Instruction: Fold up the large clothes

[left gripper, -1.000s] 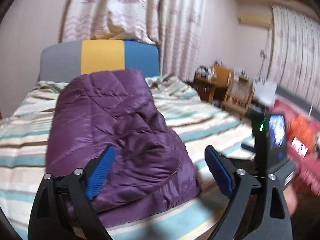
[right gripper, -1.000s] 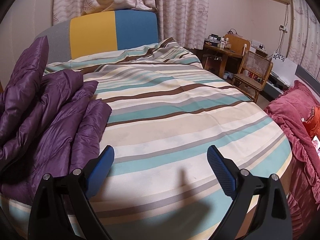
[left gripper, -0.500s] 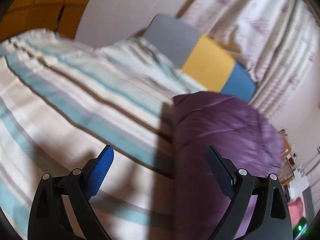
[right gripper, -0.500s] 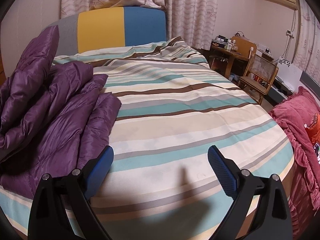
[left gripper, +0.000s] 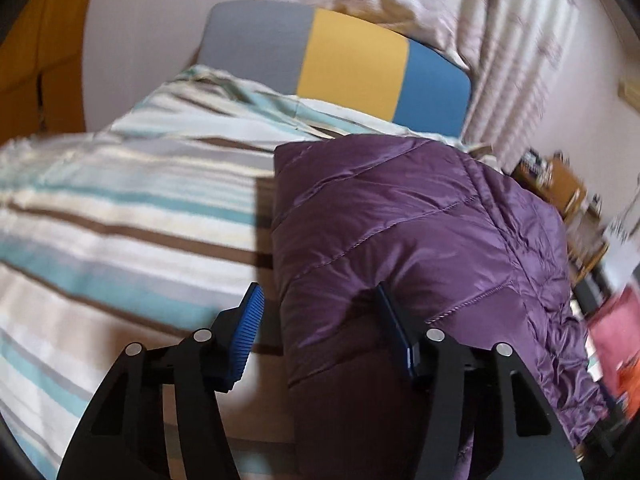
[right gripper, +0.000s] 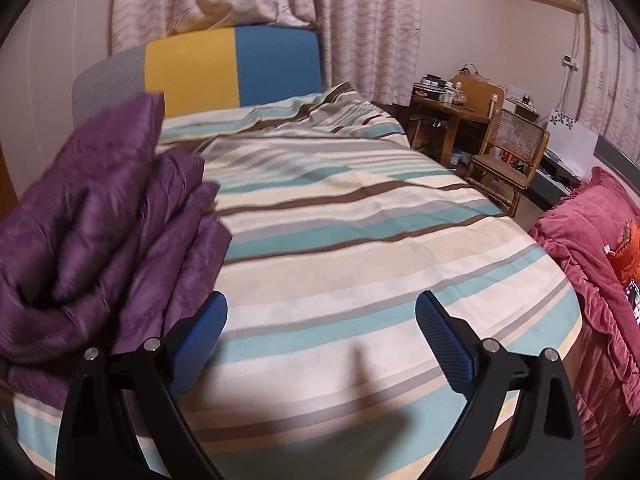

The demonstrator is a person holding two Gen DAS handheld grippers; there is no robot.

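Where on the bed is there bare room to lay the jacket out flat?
The striped bedspread lies bare from the purple jacket across to the edge by the red blanket, and up to the rumpled cover below the headboard. A bare strip also lies beyond the jacket's other edge. Only the jacket's patch is taken.

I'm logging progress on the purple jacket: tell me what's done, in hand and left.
Done: the purple jacket already lies doubled over in layers on the striped bed.
In hand: the left gripper straddles its side edge, jaws just closing around it.
Left: that fold; the right gripper is open and empty.
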